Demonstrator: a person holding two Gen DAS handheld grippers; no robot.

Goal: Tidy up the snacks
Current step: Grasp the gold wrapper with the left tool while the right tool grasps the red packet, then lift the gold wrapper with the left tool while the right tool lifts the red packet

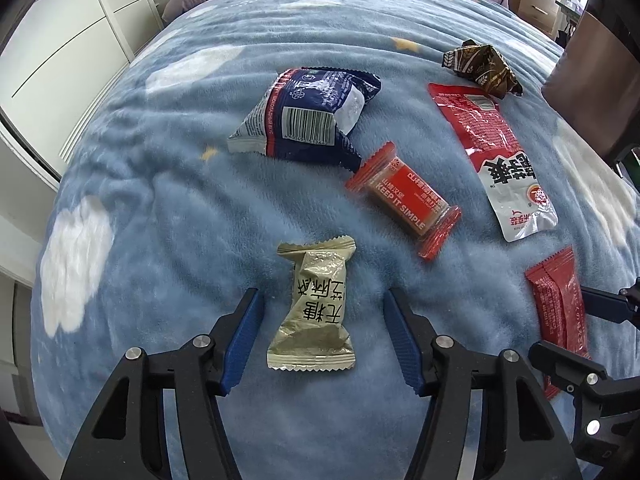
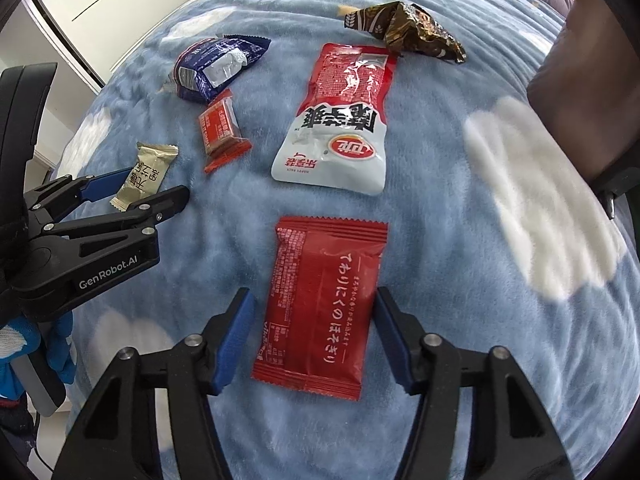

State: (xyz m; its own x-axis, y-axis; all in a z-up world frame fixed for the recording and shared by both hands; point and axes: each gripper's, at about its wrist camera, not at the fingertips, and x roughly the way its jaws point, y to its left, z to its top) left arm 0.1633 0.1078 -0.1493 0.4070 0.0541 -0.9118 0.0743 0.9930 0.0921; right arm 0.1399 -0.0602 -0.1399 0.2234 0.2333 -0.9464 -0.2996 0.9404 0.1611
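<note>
A beige snack packet (image 1: 312, 312) lies on the blue cloud-print blanket (image 1: 160, 220) between the blue pads of my left gripper (image 1: 322, 300), which is open with a gap on both sides. In the right wrist view a flat red packet (image 2: 320, 308) lies between the fingers of my right gripper (image 2: 313, 296), also open; its left pad stands clear of the packet and its right pad is at the packet's edge. That view shows the left gripper (image 2: 152, 186) straddling the beige packet (image 2: 146, 172).
Further up the blanket lie a dark blue bag (image 1: 308, 116), a small red-ended candy (image 1: 404, 200), a red and white pouch (image 1: 492, 152) and a crumpled brown wrapper (image 1: 484, 66). A white wardrobe (image 1: 60, 60) stands left of the bed. A blue-gloved hand (image 2: 24, 340) holds the left gripper.
</note>
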